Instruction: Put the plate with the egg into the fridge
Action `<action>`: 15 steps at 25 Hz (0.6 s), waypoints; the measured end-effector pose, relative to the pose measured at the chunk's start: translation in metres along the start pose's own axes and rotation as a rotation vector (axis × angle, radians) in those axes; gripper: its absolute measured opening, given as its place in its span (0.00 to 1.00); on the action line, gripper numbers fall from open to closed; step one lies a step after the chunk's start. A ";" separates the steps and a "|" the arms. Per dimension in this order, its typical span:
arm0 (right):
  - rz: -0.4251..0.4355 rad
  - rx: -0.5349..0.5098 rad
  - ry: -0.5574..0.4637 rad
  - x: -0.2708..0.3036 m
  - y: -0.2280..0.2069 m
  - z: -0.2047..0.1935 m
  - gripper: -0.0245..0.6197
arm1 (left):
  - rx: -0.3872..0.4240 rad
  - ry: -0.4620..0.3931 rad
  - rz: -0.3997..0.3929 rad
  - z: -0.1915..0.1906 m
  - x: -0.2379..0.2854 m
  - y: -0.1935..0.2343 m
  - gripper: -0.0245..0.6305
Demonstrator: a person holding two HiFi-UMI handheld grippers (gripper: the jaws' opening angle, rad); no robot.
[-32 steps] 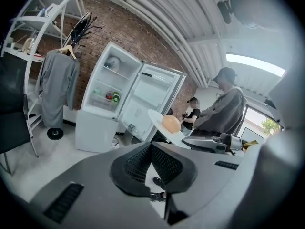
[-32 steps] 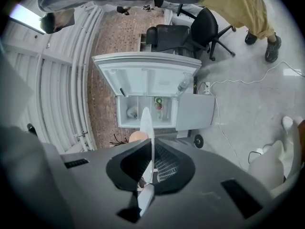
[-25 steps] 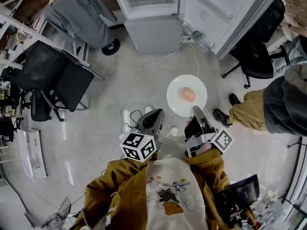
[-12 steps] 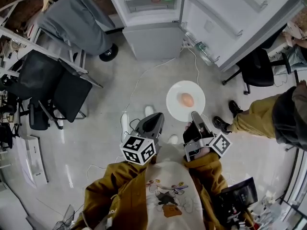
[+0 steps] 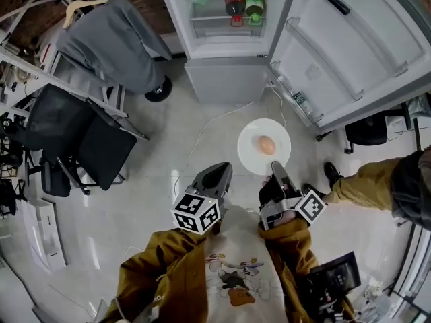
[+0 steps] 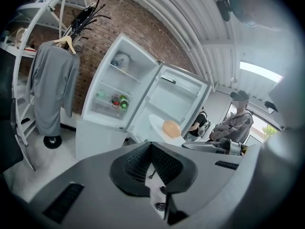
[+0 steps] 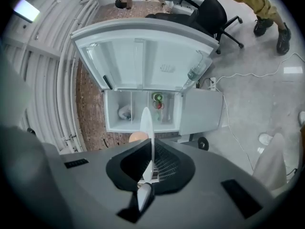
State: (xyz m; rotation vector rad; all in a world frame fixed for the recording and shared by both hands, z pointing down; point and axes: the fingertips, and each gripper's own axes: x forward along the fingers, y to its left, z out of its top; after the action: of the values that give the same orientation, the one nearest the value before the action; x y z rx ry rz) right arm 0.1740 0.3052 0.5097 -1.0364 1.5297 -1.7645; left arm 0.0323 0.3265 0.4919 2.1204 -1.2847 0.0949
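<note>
A white plate point(image 5: 256, 155) with a brown egg point(image 5: 267, 145) on it hangs level above the floor, in front of the open fridge point(image 5: 229, 19). My right gripper point(image 5: 275, 167) is shut on the plate's near rim. The right gripper view has the plate point(image 7: 147, 123) edge-on between the jaws, the egg point(image 7: 137, 137) to its left and the fridge point(image 7: 138, 109) beyond. My left gripper point(image 5: 218, 170) is beside it on the left, shut and holding nothing. The left gripper view catches the plate point(image 6: 156, 124), the egg point(image 6: 171, 128) and the fridge's shelves point(image 6: 112, 99).
The fridge door point(image 5: 357, 39) stands wide open to the right. Bottles point(image 5: 244, 4) sit on a fridge shelf. A grey jacket point(image 5: 111, 36) on a rack and black chairs point(image 5: 81, 130) stand to the left. A white cable point(image 5: 202, 130) runs over the floor. A person's leg point(image 5: 367, 180) is at the right.
The fridge has drawn nearer and more of its inside shows. The plate with the egg stays in my right gripper; the left gripper keeps its place beside it.
</note>
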 end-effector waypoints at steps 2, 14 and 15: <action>-0.008 -0.008 -0.006 0.020 0.003 -0.003 0.06 | 0.000 -0.001 -0.007 0.012 0.005 0.016 0.05; -0.049 -0.009 -0.064 0.105 0.012 -0.021 0.06 | -0.017 0.012 -0.055 0.064 0.028 0.095 0.05; -0.052 -0.008 -0.065 0.109 0.011 -0.023 0.06 | -0.020 0.013 -0.055 0.066 0.028 0.100 0.05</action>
State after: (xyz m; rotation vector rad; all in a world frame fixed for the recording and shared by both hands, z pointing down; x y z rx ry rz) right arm 0.0958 0.2256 0.5178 -1.1351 1.4837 -1.7438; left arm -0.0517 0.2375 0.4996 2.1332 -1.2138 0.0714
